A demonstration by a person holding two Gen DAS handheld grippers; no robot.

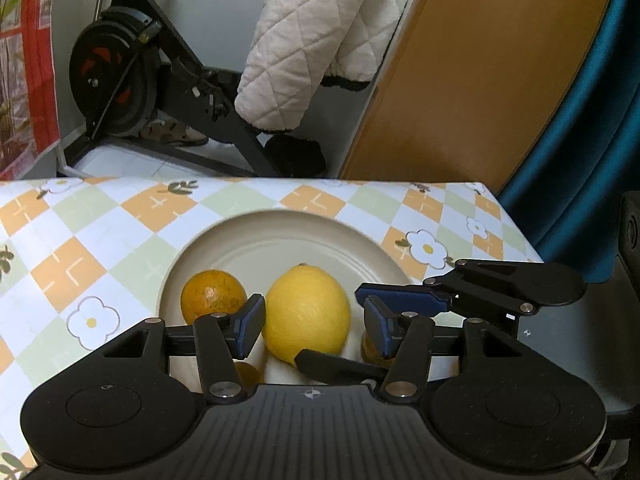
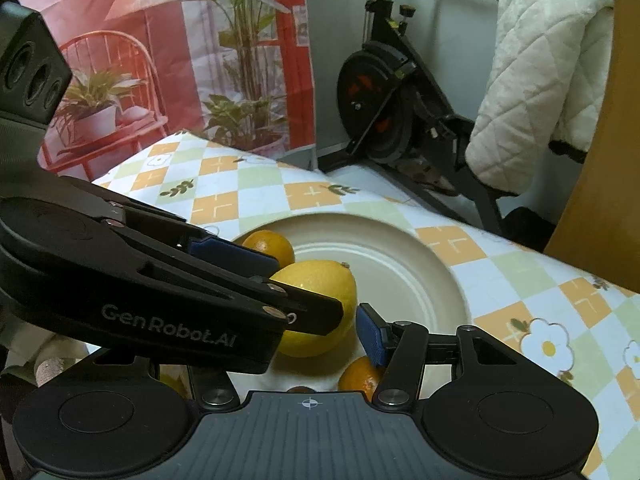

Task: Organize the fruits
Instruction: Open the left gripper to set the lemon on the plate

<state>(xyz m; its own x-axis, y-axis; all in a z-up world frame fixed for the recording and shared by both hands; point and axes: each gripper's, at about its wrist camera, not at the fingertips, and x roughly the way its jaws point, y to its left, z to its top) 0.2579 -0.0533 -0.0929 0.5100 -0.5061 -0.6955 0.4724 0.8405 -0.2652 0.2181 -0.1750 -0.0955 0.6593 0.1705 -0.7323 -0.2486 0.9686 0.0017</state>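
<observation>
An exercise bike (image 2: pixel 384 92) draped with a quilted white coat (image 2: pixel 540 84) stands beside a wooden door (image 1: pixel 480 72).

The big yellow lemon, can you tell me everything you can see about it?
The lemon is bright yellow, oval and plump, with finely dimpled skin and a small brownish nub at its far end. It looks whole and unpeeled. It lies on its side on the cream plate, between the open fingers of the left tongs; whether they touch it is unclear. A smaller orange lies just to its left, and another orange lies nearer the camera. The right tongs reach in close beside it.
</observation>
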